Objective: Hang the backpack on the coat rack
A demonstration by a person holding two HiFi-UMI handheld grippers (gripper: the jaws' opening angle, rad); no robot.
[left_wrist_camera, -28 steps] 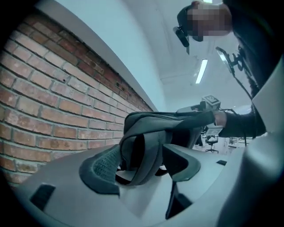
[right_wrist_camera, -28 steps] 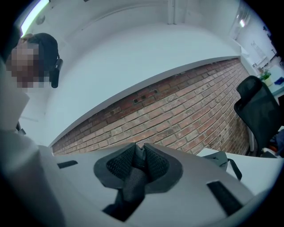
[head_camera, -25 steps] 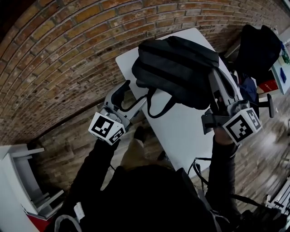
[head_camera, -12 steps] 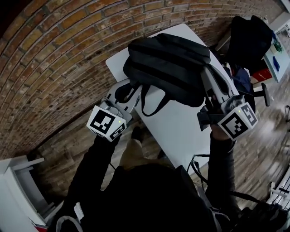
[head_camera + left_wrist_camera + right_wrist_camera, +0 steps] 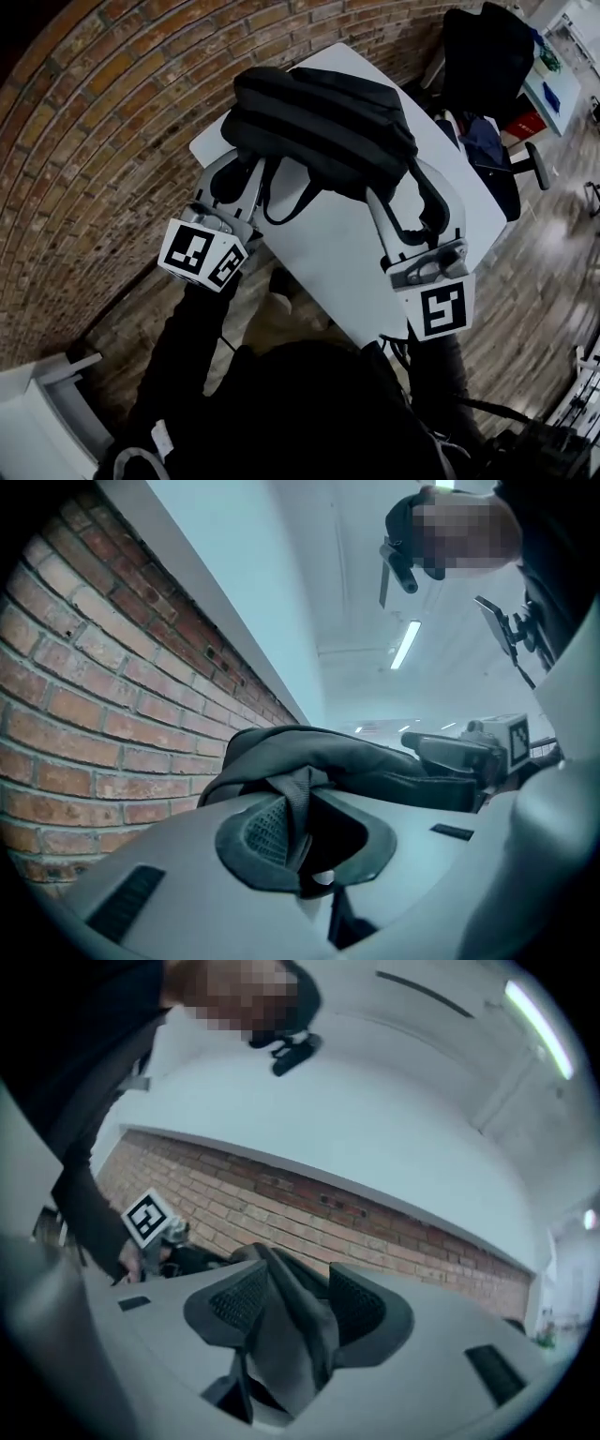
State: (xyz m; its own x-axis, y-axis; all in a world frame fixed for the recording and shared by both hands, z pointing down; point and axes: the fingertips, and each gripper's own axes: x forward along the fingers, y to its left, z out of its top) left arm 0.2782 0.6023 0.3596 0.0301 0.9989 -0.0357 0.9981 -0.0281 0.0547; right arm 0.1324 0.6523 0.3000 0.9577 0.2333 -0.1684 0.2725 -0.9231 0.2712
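Observation:
The black backpack (image 5: 323, 122) hangs over the white table (image 5: 337, 272), between the two grippers. My left gripper (image 5: 242, 178) has closed its jaws within the last second and is shut on a grey webbing strap (image 5: 298, 803) at the pack's left end. My right gripper (image 5: 412, 199) reaches under the pack's right end. Its jaws have just been opening and stand wide, with a fold of dark strap fabric (image 5: 295, 1330) lying loose between the pads (image 5: 234, 1305). A thin loop of strap (image 5: 286, 202) dangles below the pack.
A brick wall (image 5: 84, 141) runs along the table's far side. An office chair (image 5: 487, 56) draped with dark cloth stands at the upper right. A white cabinet (image 5: 28, 412) sits at the lower left. Wooden floor (image 5: 553, 244) shows on the right.
The backpack and both grippers have risen and shifted left in the picture. The left jaws closed on the strap. The right gripper rolled and its jaws spread wide.

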